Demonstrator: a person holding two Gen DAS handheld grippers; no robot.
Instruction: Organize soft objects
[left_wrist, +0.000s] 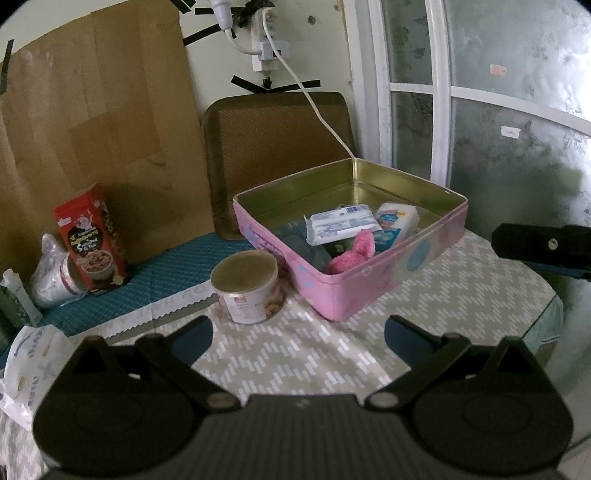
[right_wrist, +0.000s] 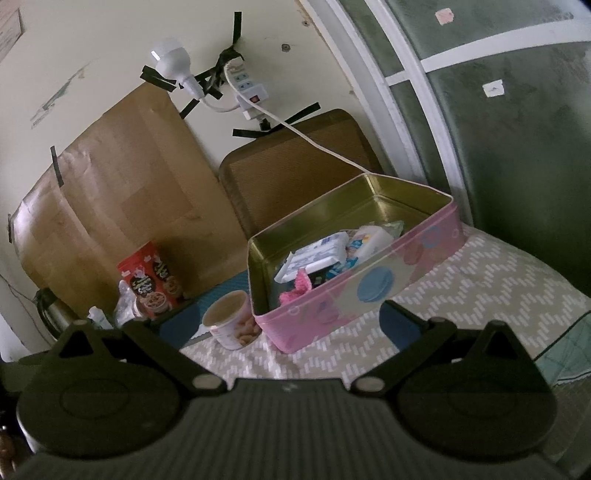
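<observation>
A pink tin box (left_wrist: 373, 284) (right_wrist: 369, 291) stands open on the patterned tablecloth. Inside lie a fluffy pink toy (left_wrist: 352, 254) (right_wrist: 297, 286), a white tissue pack (left_wrist: 341, 223) (right_wrist: 317, 254), a white and blue pack (left_wrist: 397, 218) (right_wrist: 369, 238) and a dark cloth (left_wrist: 299, 236). My left gripper (left_wrist: 297, 338) hangs open over the cloth in front of the box, holding nothing. My right gripper (right_wrist: 282, 325) is open too, low before the box's near corner, with nothing between its fingers. Part of the right gripper shows at the right edge of the left wrist view.
A sealed can (left_wrist: 248, 286) (right_wrist: 232, 325) stands just left of the box. Farther left are a red cereal box (left_wrist: 92, 240) (right_wrist: 153, 278), a plastic-wrapped cup (left_wrist: 55, 280) and a white bag (left_wrist: 31, 363). Cardboard (left_wrist: 99, 136) and a brown cushion (left_wrist: 277, 147) lean against the wall. The table edge (left_wrist: 550, 306) drops at right.
</observation>
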